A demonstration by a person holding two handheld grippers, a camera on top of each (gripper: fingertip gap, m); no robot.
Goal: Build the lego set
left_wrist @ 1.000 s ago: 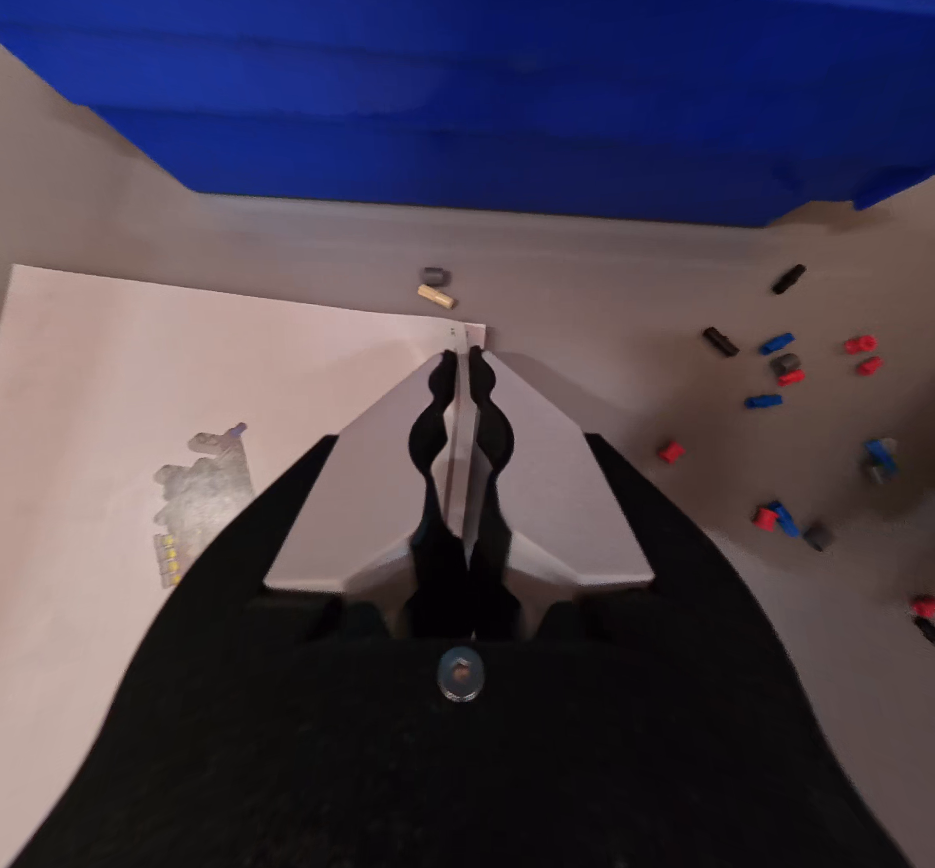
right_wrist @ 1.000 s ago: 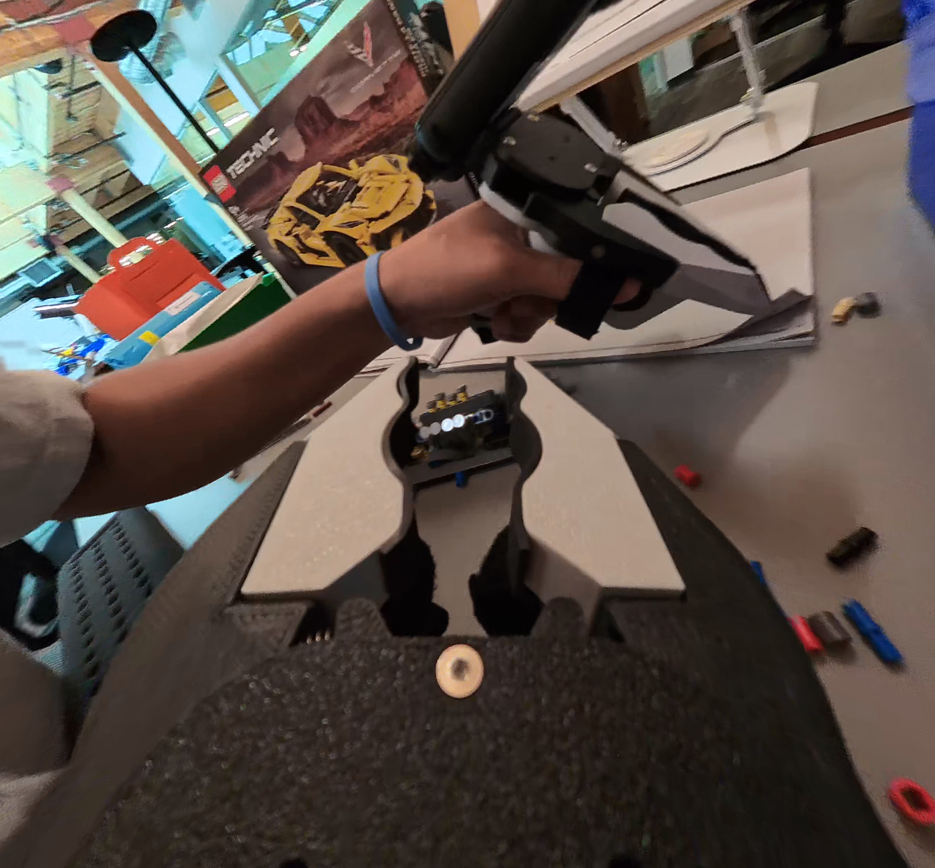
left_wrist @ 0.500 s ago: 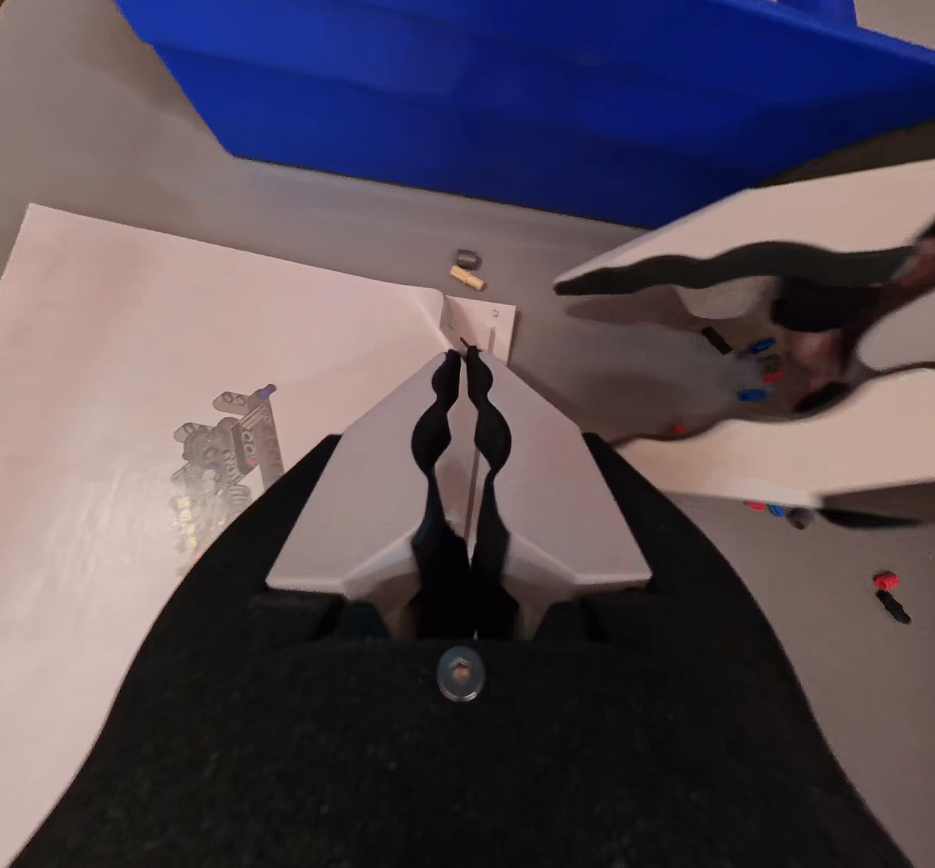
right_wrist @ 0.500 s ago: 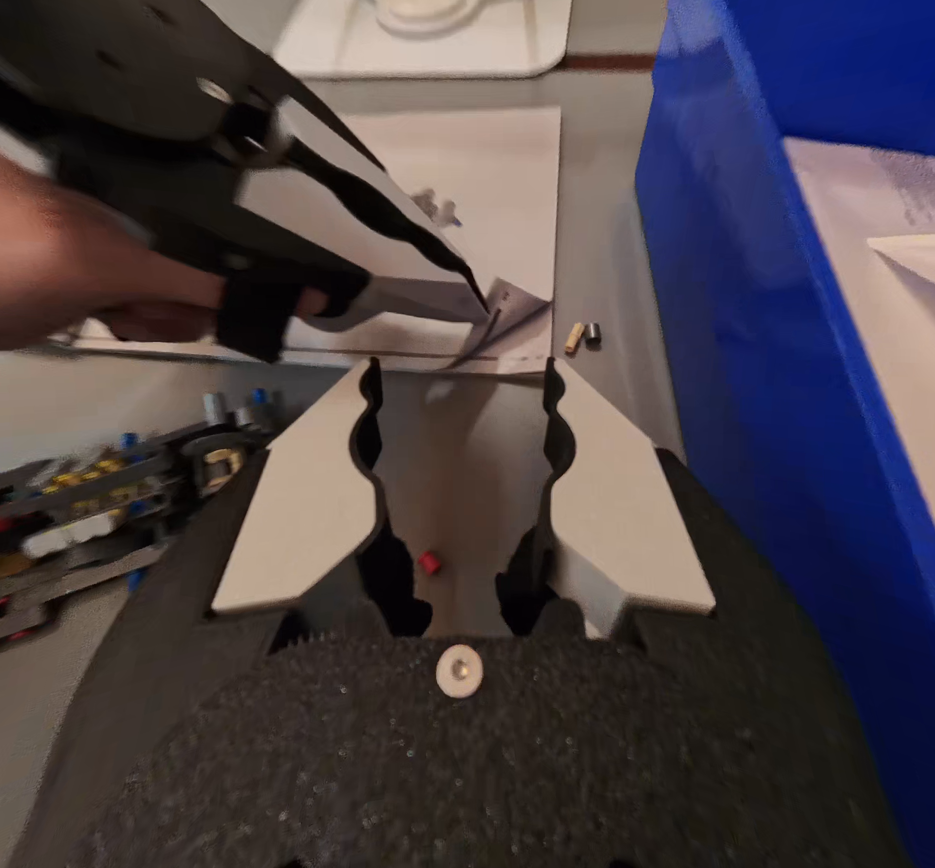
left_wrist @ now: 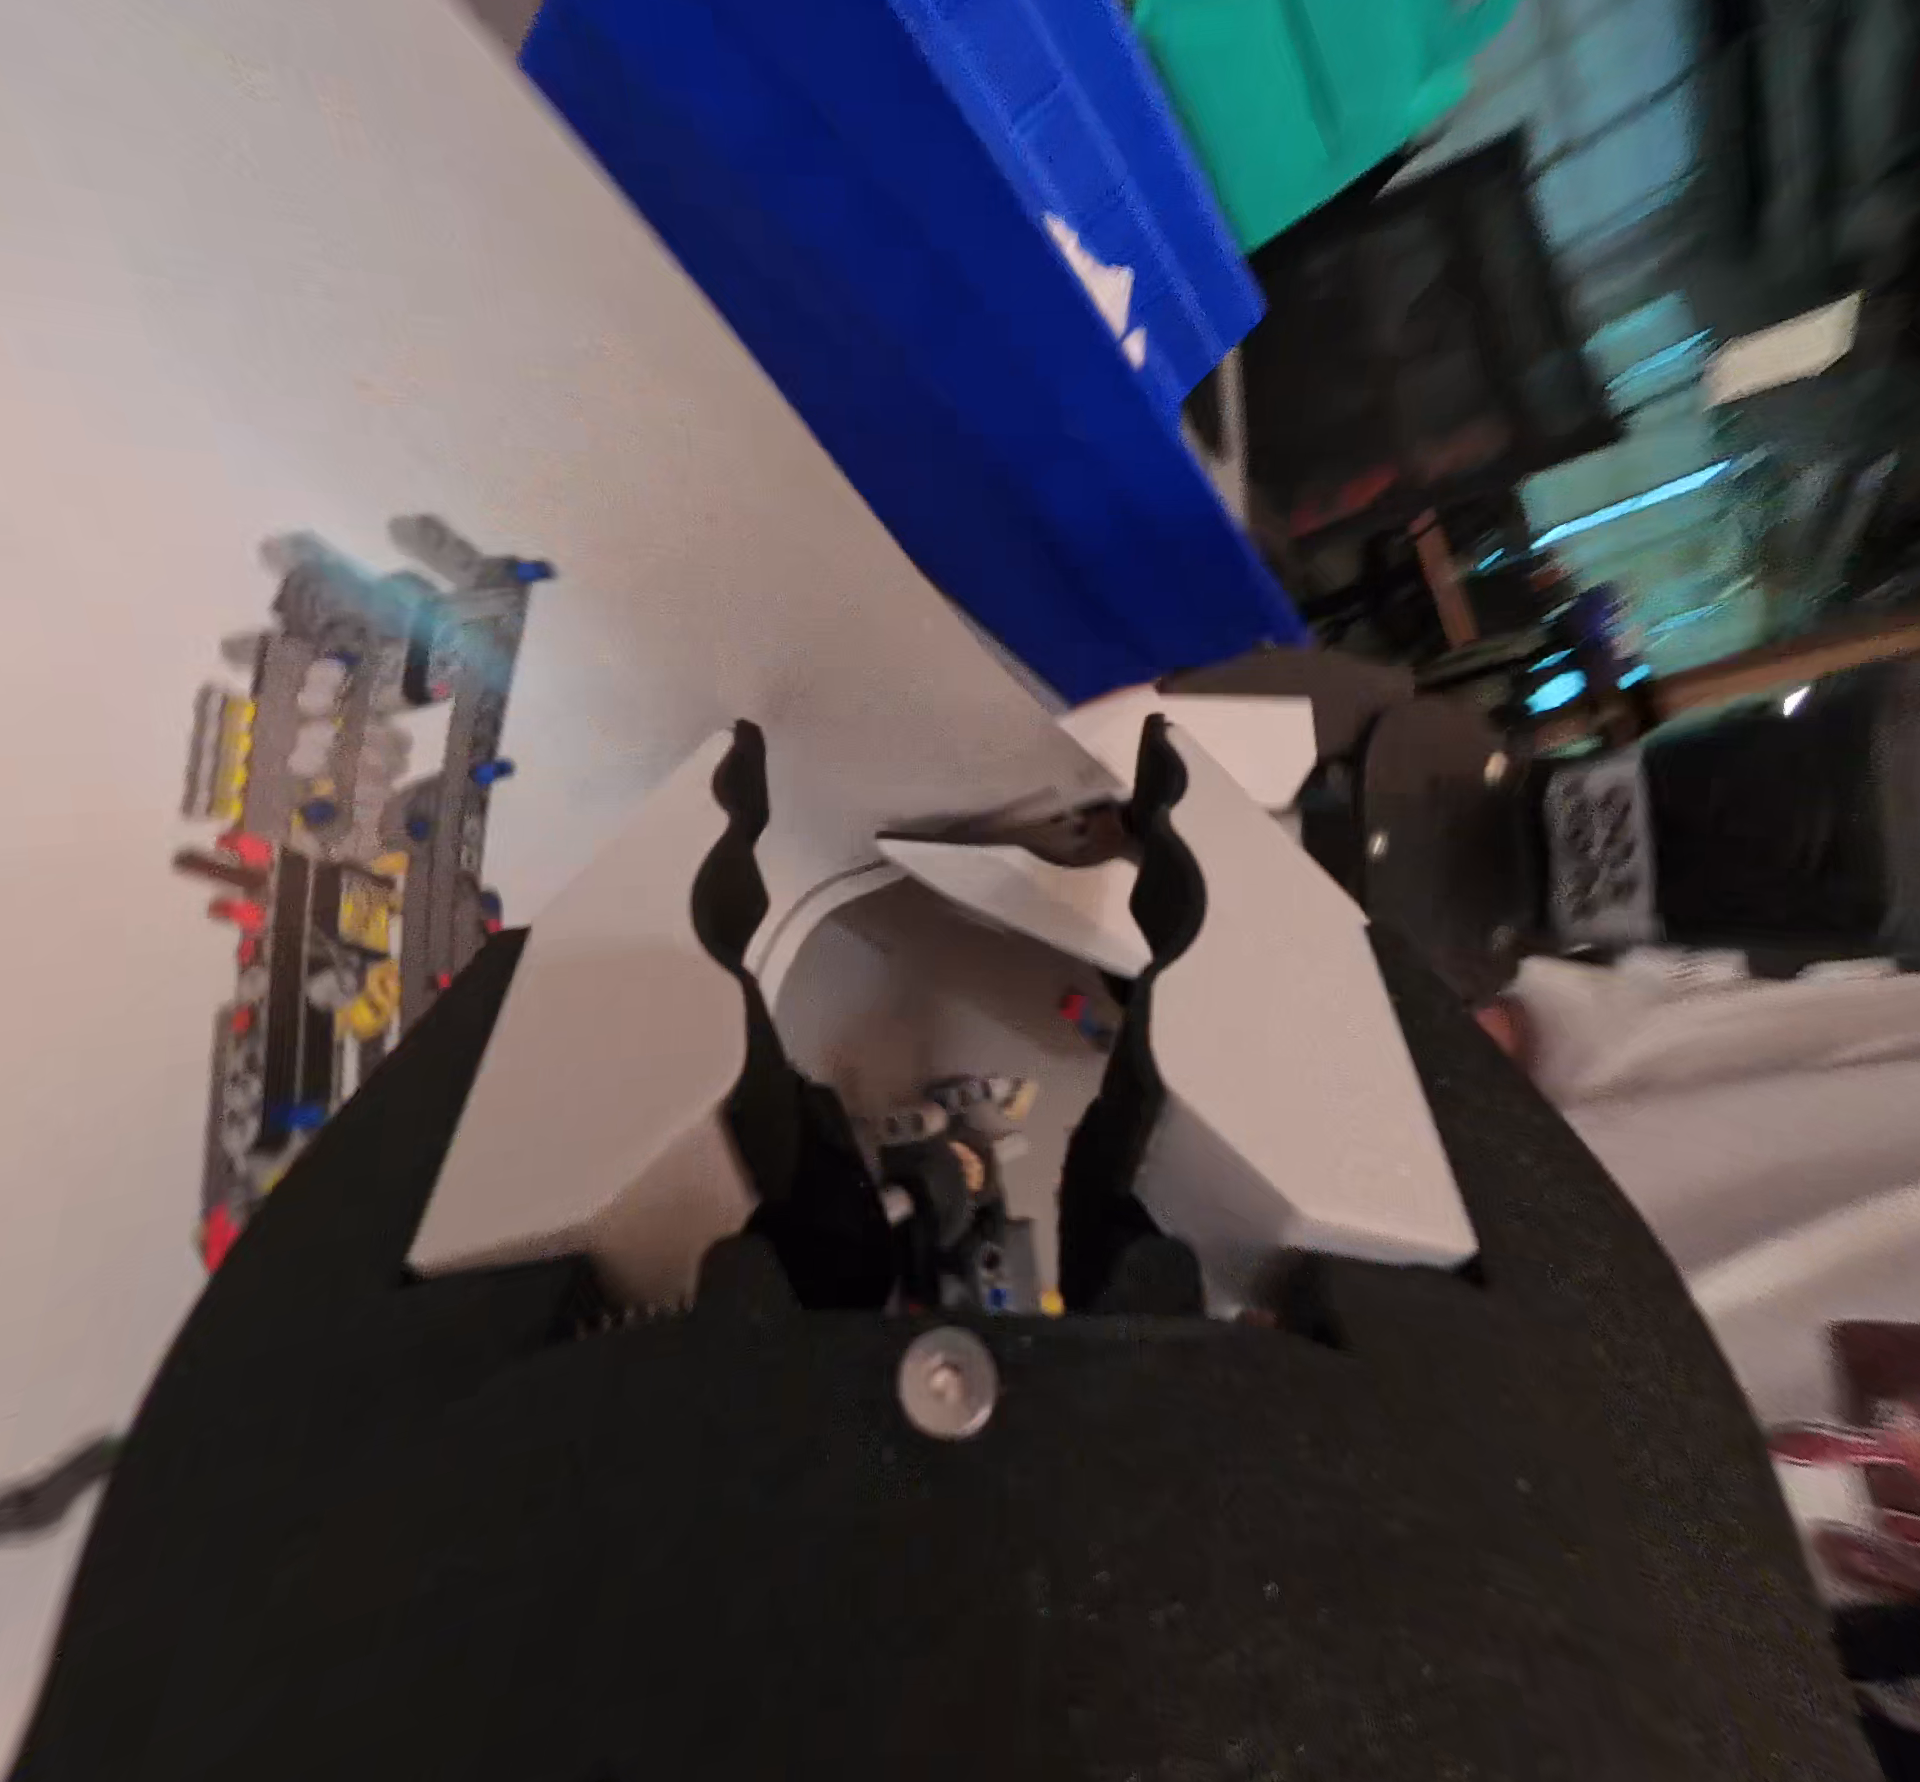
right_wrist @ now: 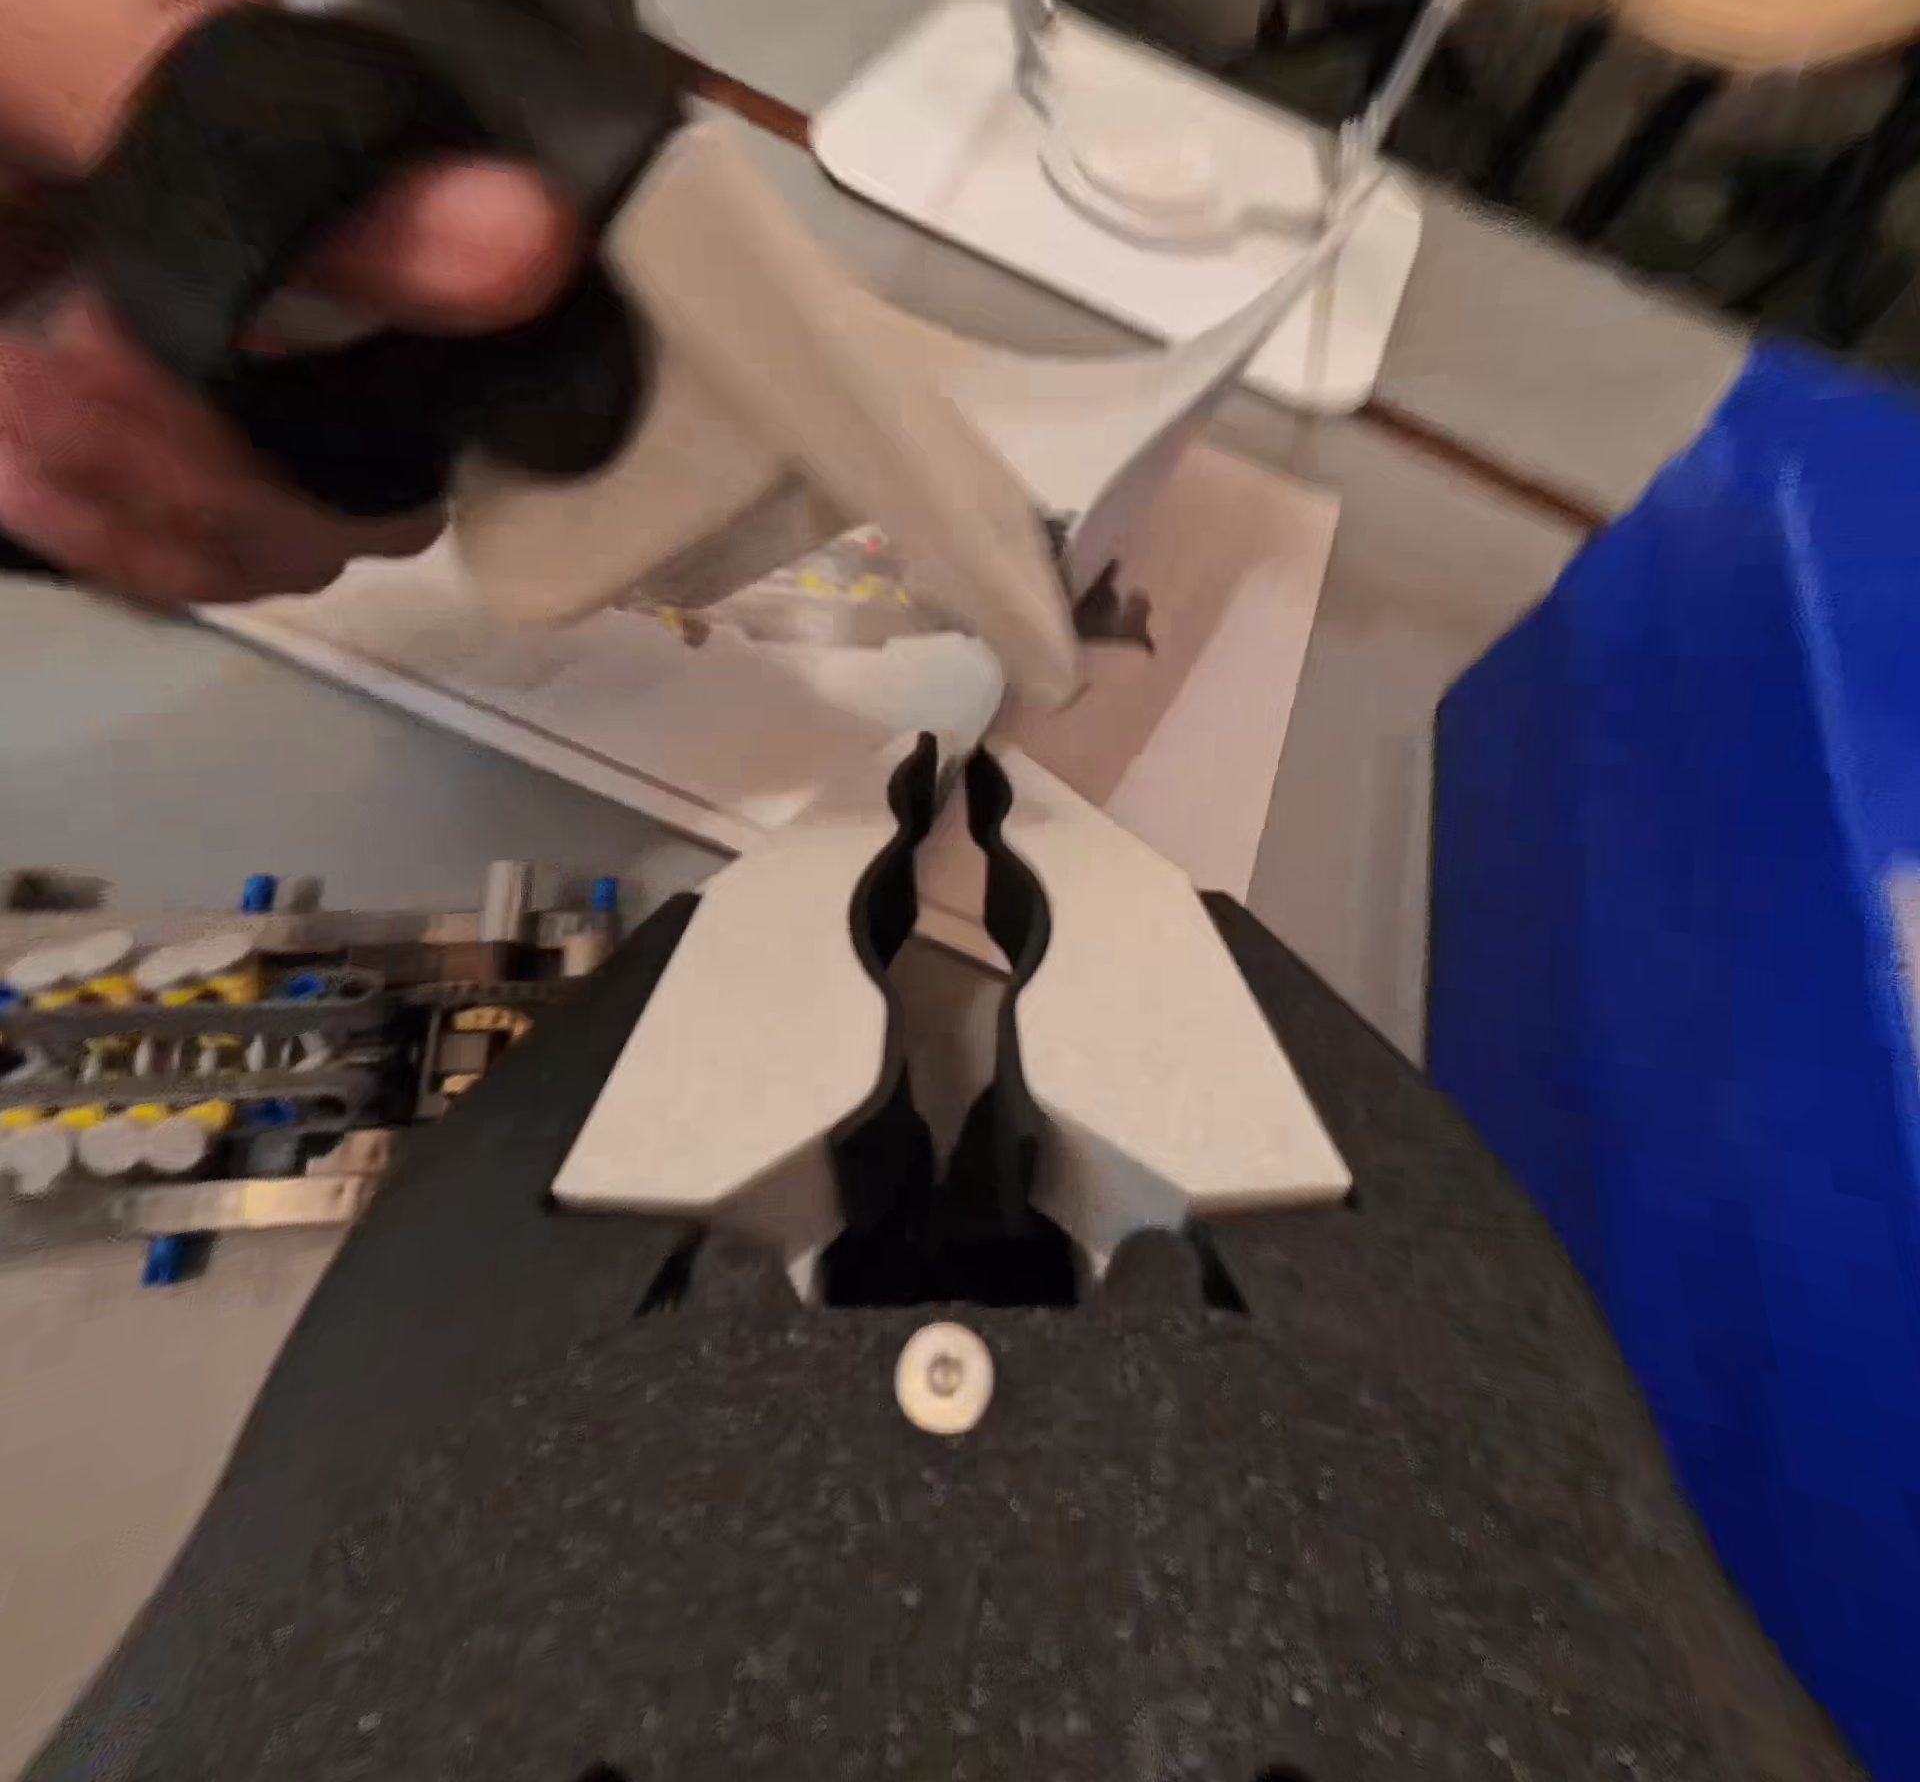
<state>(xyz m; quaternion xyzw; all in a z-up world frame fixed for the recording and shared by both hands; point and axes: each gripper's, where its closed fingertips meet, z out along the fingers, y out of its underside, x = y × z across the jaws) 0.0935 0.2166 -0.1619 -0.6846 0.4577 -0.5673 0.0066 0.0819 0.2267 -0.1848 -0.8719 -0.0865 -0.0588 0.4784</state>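
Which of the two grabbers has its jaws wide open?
The left gripper: its jaws stand wide apart with nothing between them. The right gripper is pinched shut on the instruction page.

The instruction page (left_wrist: 343,298) was white, printed with a grey model diagram dotted yellow, red and blue. The bin (left_wrist: 894,205) was bright blue. Each claw (right_wrist: 948,776) had pale grey fingers (right_wrist: 769,1026), black wavy pads and a speckled black body. The table (right_wrist: 135,693) was grey.

Right gripper (right_wrist: 948,764) jaws nearly closed on the lifted page corner (right_wrist: 971,693) of the instruction booklet (right_wrist: 1226,579); left gripper (right_wrist: 1049,672) just beyond the tips, hand (right_wrist: 239,278) upper left; lego assembly (right_wrist: 208,1036) left of jaws, blue bin (right_wrist: 1683,901) right.
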